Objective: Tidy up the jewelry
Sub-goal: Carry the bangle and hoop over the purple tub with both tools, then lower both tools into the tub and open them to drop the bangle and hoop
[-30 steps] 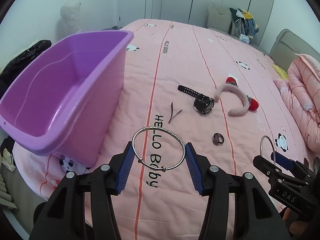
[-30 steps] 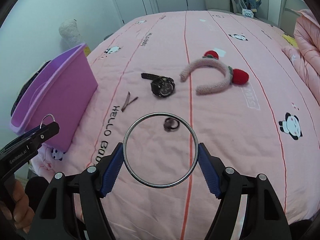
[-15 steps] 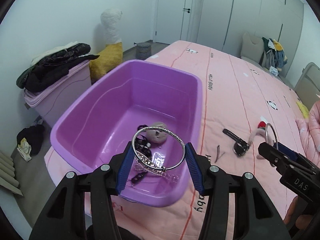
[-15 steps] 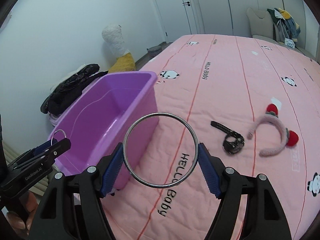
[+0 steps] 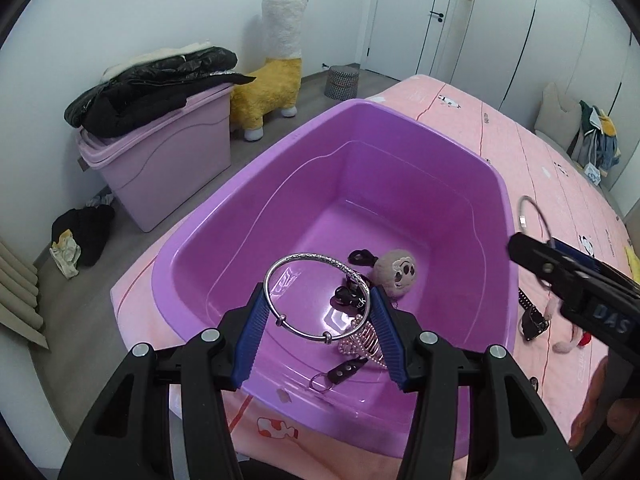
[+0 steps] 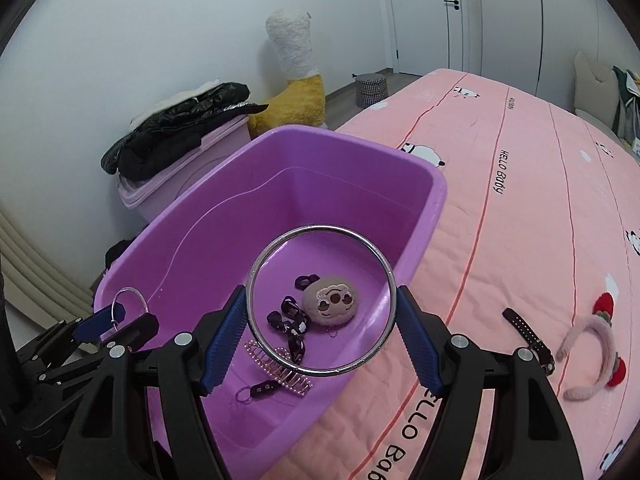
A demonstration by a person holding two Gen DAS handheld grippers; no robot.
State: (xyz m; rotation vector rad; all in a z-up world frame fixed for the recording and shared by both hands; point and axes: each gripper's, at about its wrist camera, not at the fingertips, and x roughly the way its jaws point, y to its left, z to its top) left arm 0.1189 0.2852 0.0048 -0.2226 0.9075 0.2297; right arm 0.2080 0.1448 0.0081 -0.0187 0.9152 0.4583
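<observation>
My left gripper (image 5: pixel 318 294) is shut on a thin silver bangle (image 5: pixel 316 257) with small beads, held over the near end of the purple tub (image 5: pixel 400 120). My right gripper (image 6: pixel 321 294) is shut on a larger plain silver ring (image 6: pixel 320 227), above the tub (image 6: pixel 352 148) near its right wall. Each gripper shows in the other's view: the right gripper (image 5: pixel 532 252) and the left gripper (image 6: pixel 120 320). In the tub lie a round plush face (image 6: pixel 332 304), black hair ties (image 6: pixel 292 326), a pearl comb clip (image 6: pixel 280 364) and a key strap (image 6: pixel 260 390).
The tub stands on the corner of a pink bed (image 6: pixel 520 200). A black watch (image 6: pixel 528 332) and a pink plush headband (image 6: pixel 592 344) lie on the quilt to the right. Beyond the tub are a pink storage box (image 5: pixel 160 160) under a black jacket and an alpaca toy (image 5: pixel 276 68).
Both grippers have swung left from over the quilt to above the purple tub, whose inside now shows. Each still grips its ring as before.
</observation>
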